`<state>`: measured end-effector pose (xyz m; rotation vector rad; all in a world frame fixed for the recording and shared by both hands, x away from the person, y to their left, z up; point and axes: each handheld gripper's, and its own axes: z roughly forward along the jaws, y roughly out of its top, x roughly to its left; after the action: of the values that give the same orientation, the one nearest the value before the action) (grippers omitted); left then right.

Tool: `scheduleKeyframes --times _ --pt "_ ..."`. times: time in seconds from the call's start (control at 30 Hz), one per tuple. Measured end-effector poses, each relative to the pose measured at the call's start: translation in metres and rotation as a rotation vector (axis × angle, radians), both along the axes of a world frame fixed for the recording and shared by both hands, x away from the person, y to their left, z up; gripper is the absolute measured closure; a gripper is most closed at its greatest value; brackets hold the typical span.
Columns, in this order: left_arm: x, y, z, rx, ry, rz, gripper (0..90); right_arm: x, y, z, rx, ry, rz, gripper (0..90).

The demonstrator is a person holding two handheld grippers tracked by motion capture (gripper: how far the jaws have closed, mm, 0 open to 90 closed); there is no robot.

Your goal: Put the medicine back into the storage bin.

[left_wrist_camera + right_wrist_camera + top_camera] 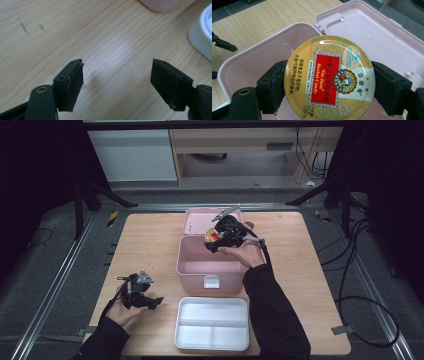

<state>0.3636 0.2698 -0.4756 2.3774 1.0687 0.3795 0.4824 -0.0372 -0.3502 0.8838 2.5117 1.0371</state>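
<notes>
Right gripper view: the right gripper (329,85) has its jaws clamped on opposite edges of a round gold metal candy tin with a red label (329,77), held flat between them above the open pink plastic box (249,62) with its lid (372,32) hinged back. Judged sound practice: keep the tin level and release only once low and well inside the walls. The left gripper (116,82) hangs with jaws apart and empty over the bare wooden tabletop (100,37), the white plastic divided tray (202,32) just beyond its right-hand jaw.

The left tongs (117,75) gape wide over bare wooden table (75,32), a white tray (202,35) at right
</notes>
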Motion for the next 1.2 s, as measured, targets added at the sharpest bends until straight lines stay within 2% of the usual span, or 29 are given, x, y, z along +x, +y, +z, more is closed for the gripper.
scheduleKeyframes --times 0.2,0.3,0.47,0.57,0.97,1.2 --pt "0.000 0.001 0.000 -0.002 0.000 0.001 26.0 0.006 0.020 -0.012 -0.018 0.002 0.055 20.8" --pt "0.000 0.001 0.000 -0.002 0.000 0.001 26.0 0.010 0.025 -0.018 -0.009 0.019 0.068 20.8" --pt "0.000 0.001 -0.001 0.000 0.003 -0.001 26.0 0.014 0.032 -0.031 -0.047 0.055 0.098 20.8" --pt "0.000 0.001 -0.001 0.001 0.003 -0.001 26.0 0.016 0.036 -0.038 -0.070 0.058 0.122 20.8" --pt "0.001 0.001 -0.001 -0.001 0.004 -0.001 26.0 0.022 0.050 -0.069 -0.121 0.110 0.152 20.8" --pt "0.001 0.001 -0.001 0.001 0.006 -0.004 26.0 0.026 0.054 -0.080 -0.146 0.141 0.146 20.7"
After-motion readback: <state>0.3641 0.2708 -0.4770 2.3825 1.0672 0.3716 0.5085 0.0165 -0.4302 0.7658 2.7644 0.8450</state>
